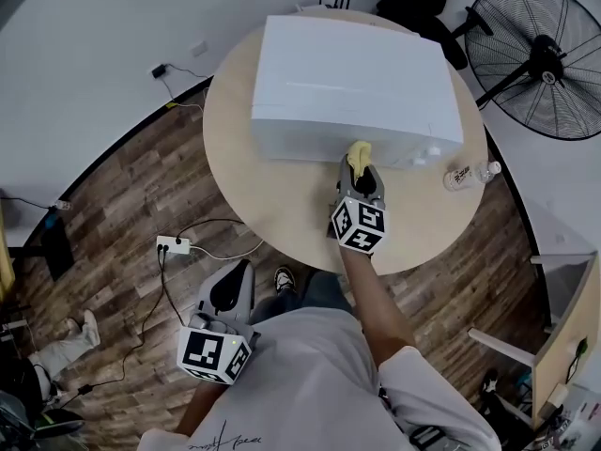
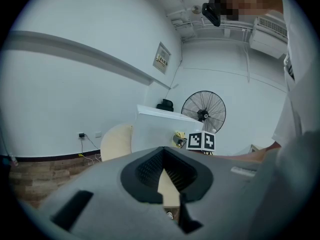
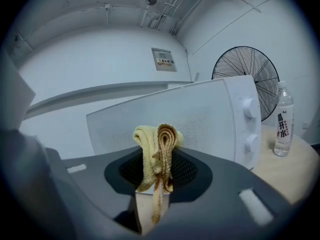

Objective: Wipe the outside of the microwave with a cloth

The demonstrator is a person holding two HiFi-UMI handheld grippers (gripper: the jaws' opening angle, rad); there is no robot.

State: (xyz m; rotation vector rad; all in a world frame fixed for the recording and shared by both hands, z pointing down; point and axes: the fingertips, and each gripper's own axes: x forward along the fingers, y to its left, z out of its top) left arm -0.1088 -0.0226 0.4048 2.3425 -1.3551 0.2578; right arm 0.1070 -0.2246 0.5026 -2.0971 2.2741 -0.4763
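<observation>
A white microwave (image 1: pixel 352 78) stands on a round beige table (image 1: pixel 282 205), its door and two knobs (image 3: pixel 250 104) facing me. My right gripper (image 1: pixel 362 171) is shut on a folded yellow cloth (image 1: pixel 359 154), which is at the lower front edge of the microwave. In the right gripper view the cloth (image 3: pixel 157 144) sticks up between the jaws, with the microwave door (image 3: pixel 190 121) close behind it. My left gripper (image 1: pixel 232 285) hangs low at my left side over the floor, away from the table, jaws together and holding nothing. Seen from the left gripper (image 2: pixel 162 166), the microwave (image 2: pixel 155 126) is far off.
A water bottle (image 1: pixel 470 174) lies on the table at the microwave's right front corner. A standing fan (image 1: pixel 540 45) is behind the table at the right. A power strip (image 1: pixel 174 245) and cables lie on the wooden floor at the left.
</observation>
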